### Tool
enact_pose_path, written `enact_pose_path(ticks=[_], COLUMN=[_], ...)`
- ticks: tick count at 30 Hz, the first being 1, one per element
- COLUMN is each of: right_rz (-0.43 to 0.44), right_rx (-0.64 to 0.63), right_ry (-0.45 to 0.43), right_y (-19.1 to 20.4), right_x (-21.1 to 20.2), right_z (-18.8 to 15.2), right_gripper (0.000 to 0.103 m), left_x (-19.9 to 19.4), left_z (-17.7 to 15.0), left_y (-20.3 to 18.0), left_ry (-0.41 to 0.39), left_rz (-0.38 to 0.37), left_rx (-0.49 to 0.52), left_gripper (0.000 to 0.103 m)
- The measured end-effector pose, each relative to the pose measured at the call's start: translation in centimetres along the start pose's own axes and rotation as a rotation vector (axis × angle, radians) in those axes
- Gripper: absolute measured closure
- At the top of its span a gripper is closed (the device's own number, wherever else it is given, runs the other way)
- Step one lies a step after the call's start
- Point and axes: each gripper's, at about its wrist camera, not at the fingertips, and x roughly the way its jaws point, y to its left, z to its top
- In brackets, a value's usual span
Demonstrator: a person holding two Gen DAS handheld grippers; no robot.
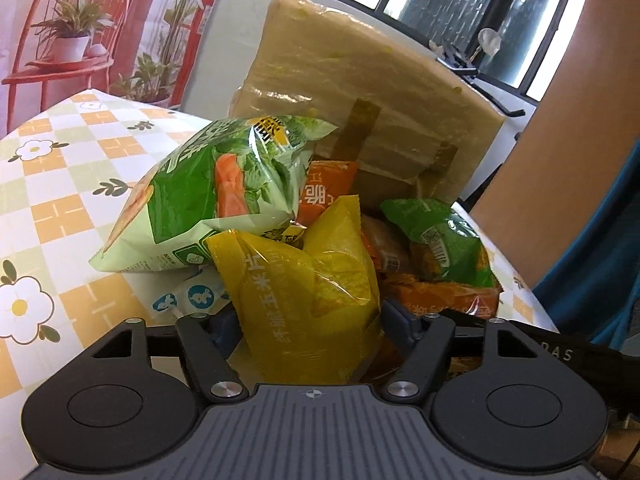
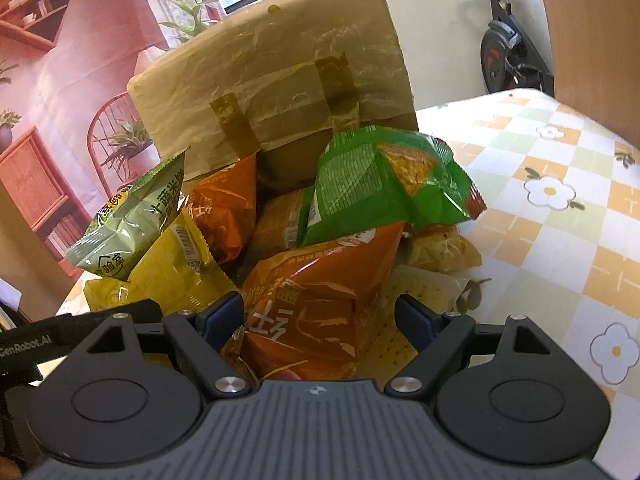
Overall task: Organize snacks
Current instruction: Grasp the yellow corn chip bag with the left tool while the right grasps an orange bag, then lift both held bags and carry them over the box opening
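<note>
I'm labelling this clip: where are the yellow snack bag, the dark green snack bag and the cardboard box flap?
yellow snack bag (image 1: pixel 304 296), left wrist view, printed front.
dark green snack bag (image 2: pixel 376 184), right wrist view, upper face.
cardboard box flap (image 2: pixel 280 80), right wrist view, taped centre.

Left gripper (image 1: pixel 306 322), right gripper (image 2: pixel 320 316): jaws apparently spread wide.

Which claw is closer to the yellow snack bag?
Left. The left claw has its fingers on either side of the yellow snack bag. The right claw straddles an orange snack bag instead, with the yellow bag off to its left.
</note>
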Motion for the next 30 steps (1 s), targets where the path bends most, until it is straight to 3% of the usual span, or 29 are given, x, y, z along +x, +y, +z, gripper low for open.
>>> enact_pose_path(ticks=[5,7,12,17,23,30], right_rz=[0.01,0.028,0.035,0.042,0.032,0.032], right_rx=[0.036,0.037,0.016,0.011,0.012,0.02], right_ry=[0.014,0.01,-0.007,-0.019,-0.041,-0.08], right_y=[-0.2,-0.1,0.6,0.9,1.0,0.8], right_x=[-0.1,-0.4,-1.1,-1.8,-2.7,-4.5], right_z=[-0.1,-0.2,-0.2,-0.2,0.1,1.1], right_gripper=[0.019,0.031,0.039,0.041,0.041,0.042], left_x=[-0.5,-0.8,-1.4,-2.1,-2.3,-4.0], left_z=[0.0,-0.1,-0.1,0.1,0.3,1.7], left_y=[-0.4,-0.6,-0.8,-0.9,-1.7,-2.5], left_ry=[-0.011,-0.013,-0.026,-0.064,-0.073,-0.149], left_rz=[-0.021,-0.028,-0.041,-0.083,-0.083,-0.078], left_rx=[0.008,0.016,0.02,0.033,0.063,0.105], left_gripper=[0.038,0.04,0.041,0.042,0.042,0.042])
